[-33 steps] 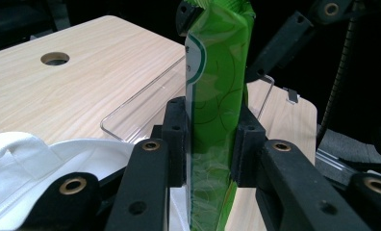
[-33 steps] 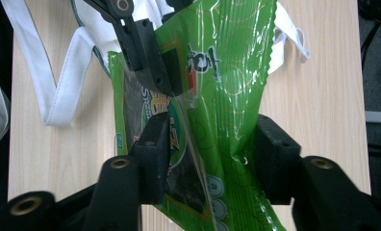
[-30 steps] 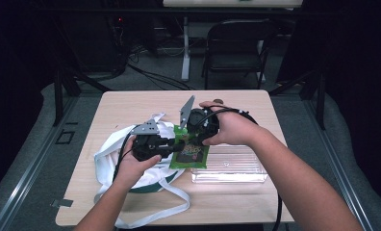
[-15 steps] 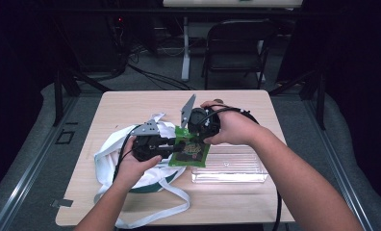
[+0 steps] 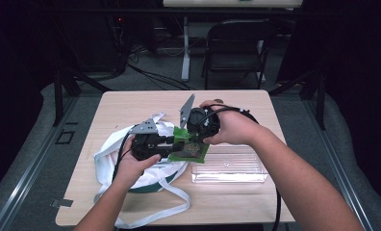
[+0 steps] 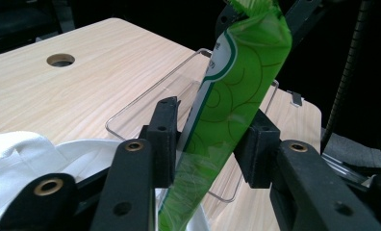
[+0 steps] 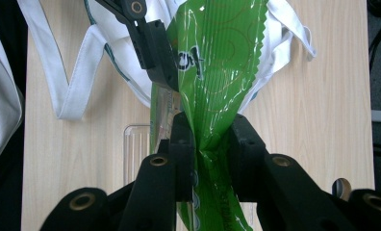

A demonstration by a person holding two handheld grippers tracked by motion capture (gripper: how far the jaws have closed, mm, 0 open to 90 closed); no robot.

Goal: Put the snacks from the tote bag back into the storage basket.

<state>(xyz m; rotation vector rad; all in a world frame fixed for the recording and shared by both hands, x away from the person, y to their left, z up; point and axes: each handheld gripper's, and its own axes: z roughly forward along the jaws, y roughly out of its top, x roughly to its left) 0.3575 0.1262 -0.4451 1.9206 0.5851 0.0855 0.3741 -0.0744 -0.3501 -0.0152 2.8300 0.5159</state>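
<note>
Wood table [image 5: 131, 103] w/ white bag [image 5: 112, 156], clear tray [image 5: 229, 169].

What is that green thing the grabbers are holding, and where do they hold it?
A green packet. The right gripper pinches one end. The left gripper's jaws, just opening, stand loosely around its other part.

No legible print on green packet [image 7: 212, 62]

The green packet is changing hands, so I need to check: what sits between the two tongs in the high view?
Only the green packet spans between the left tongs and the right tongs, above the white bag, as the high view shows.
</note>
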